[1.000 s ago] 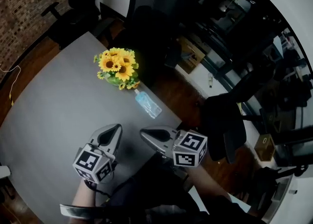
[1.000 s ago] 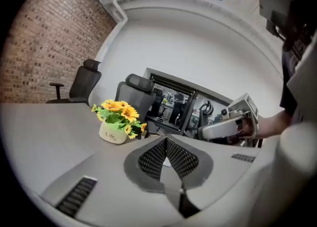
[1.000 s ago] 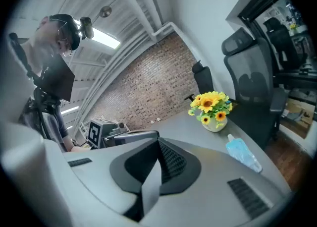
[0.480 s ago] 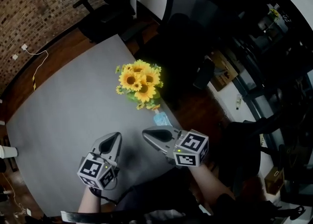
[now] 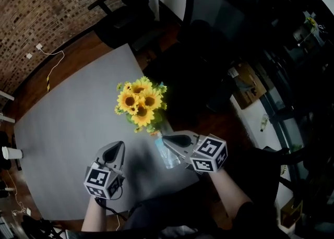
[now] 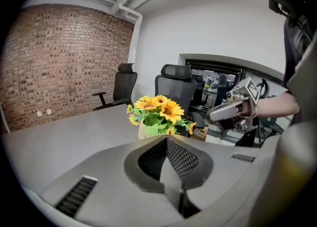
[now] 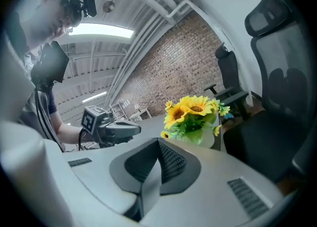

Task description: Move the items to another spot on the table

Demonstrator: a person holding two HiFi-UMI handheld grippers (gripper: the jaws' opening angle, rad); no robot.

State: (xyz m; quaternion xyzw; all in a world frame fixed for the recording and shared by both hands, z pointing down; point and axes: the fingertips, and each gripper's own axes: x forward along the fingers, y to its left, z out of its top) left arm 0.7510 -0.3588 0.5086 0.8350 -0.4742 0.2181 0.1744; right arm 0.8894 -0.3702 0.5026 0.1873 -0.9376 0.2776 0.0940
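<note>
Grey mesh pads meet on the left gripper [image 5: 119, 146], clenched with nothing between its jaws. The right gripper [image 5: 167, 139] is clamped empty in the same way. Each bears a cube of black-and-white square markers. Both are held over the near part of the grey desk [image 5: 62, 123]. A clear, bluish plastic bottle [image 5: 167, 155] lies just beside the right gripper, its label too small to read. Beyond it stand the sunflowers [image 5: 138, 102], yellow heads with dark centres and green leaves, in a pale pot [image 6: 143, 131] near the desk's right edge.
</note>
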